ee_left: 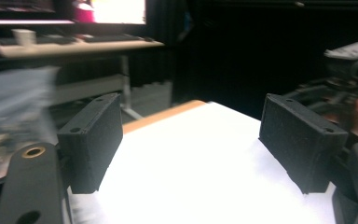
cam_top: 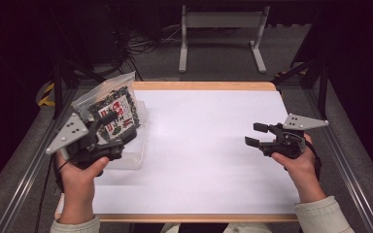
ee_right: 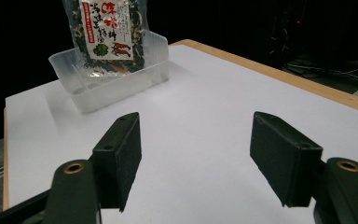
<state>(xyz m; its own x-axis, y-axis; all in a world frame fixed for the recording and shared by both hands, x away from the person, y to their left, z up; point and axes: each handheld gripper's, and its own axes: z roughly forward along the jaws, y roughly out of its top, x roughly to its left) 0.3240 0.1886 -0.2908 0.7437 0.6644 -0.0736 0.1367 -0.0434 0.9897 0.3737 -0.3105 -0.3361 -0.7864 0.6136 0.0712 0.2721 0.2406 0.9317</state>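
The packet point(ee_right: 106, 35) stands upright in the tub point(ee_right: 121, 79), just beside the left gripper point(cam_top: 108, 127), whose jaws gape empty. The right gripper point(cam_top: 257, 134), also released, sits well apart across the table point(cam_top: 204, 145)

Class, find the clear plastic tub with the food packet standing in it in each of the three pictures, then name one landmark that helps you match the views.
High view: the clear plastic tub sits at the table's left edge, partly behind the left tool.
Left gripper view: a pale blur at the far left may be the food packet; the tub cannot be made out.
Right gripper view: upper left, with the packet upright in it.
Shared landmark: the table's wooden edge.
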